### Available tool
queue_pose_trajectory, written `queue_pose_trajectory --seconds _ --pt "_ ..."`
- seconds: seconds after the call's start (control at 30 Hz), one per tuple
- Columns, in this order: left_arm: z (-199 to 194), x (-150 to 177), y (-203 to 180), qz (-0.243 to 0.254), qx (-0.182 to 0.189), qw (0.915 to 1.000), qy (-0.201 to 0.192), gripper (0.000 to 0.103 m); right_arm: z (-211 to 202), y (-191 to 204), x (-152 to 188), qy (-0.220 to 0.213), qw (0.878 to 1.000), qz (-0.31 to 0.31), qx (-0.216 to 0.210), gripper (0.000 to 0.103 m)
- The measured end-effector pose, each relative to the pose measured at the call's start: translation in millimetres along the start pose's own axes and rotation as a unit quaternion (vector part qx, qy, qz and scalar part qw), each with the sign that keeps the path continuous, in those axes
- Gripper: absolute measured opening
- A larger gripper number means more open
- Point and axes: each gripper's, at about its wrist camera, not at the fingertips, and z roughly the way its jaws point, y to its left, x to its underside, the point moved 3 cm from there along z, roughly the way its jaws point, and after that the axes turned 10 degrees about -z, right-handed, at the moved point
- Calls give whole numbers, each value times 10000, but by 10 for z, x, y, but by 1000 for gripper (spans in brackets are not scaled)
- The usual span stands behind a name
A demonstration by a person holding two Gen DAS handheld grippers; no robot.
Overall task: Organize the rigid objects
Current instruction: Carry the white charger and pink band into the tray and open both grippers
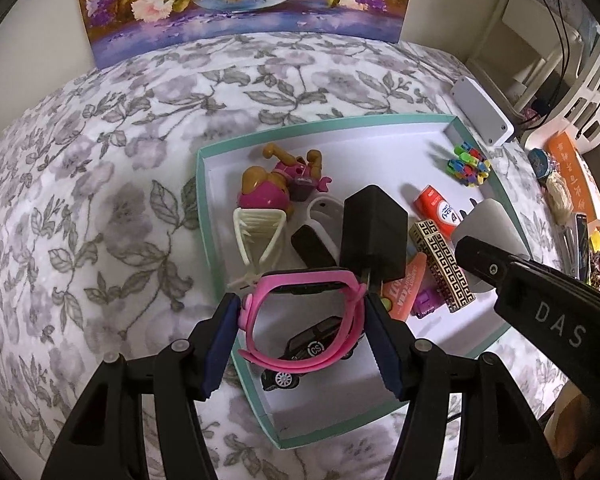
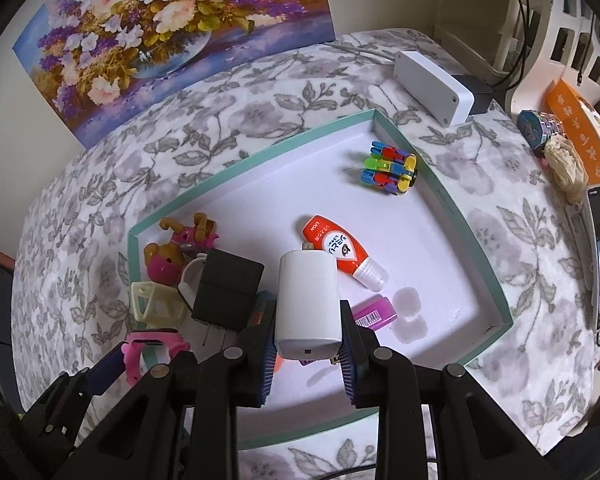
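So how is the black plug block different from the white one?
The black charger lies in the tray; the white charger is held by the right tool. The black one is boxy, the white one rounded. Both have metal prongs.

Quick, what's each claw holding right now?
Left gripper: shut on the pink plastic watch band.
Right gripper: shut on the white rounded plastic charger block.

I see a pink watch clamped in my left gripper, a white charger in my right gripper, both above the tray.
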Motion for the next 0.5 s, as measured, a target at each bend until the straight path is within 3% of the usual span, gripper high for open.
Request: queue_pose_trajectory --seconds 0.5 --pt "113 24 42 -141 51 9996 245 64 80 58 7 99 9998 -188 49 30"
